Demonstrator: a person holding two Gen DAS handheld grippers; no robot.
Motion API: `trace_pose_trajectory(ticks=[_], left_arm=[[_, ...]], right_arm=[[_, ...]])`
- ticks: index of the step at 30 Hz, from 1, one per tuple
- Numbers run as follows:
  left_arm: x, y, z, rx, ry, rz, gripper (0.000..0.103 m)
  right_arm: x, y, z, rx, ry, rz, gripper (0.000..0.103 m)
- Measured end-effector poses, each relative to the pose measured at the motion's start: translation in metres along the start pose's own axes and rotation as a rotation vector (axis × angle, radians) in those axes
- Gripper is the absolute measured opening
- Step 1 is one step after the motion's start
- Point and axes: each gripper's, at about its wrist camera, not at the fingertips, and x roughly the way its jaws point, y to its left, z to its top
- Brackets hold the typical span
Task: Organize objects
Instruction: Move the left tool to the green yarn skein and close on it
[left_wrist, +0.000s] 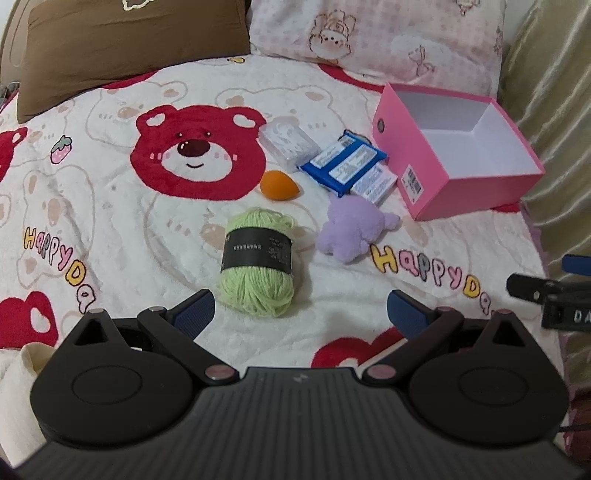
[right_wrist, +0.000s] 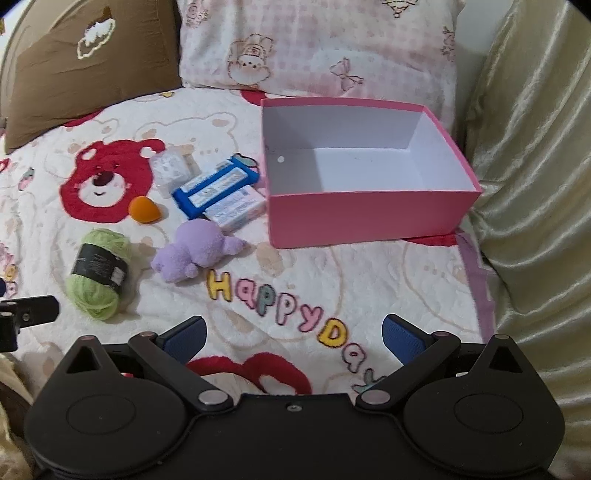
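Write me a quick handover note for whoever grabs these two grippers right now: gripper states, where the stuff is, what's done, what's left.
Left gripper: open, holding nothing, just short of the green yarn ball.
Right gripper: open, holding nothing, over bare blanket in front of the pink box.
The box is open with nothing in it, on the right of the bed.
Loose on the blanket, left of the box: yarn, purple plush toy, orange sponge, clear plastic case, blue packet with a white packet partly beneath it.
Done: nothing boxed.
Left: likely all six items into the box.
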Motion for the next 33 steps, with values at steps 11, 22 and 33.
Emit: trace_pose_trajectory(ticks=[11,22,33], left_arm=[[0.012,0.031,0.005,-0.016,-0.066,-0.018,0.102],[0.041,0.056,0.015,-0.041,-0.058,-0.077,0.1],[0.077,0.072,0.019,-0.109,-0.006,-0.115,0.086]], right_arm=[[0.02,0.028,0.009,-0.105,0.008,0.307,0.1],[0.065,0.083,0.029,-0.238,0.018,0.488,0.1],[0.092,0.125,0.013,-0.324,-0.078,0.521,0.1]])
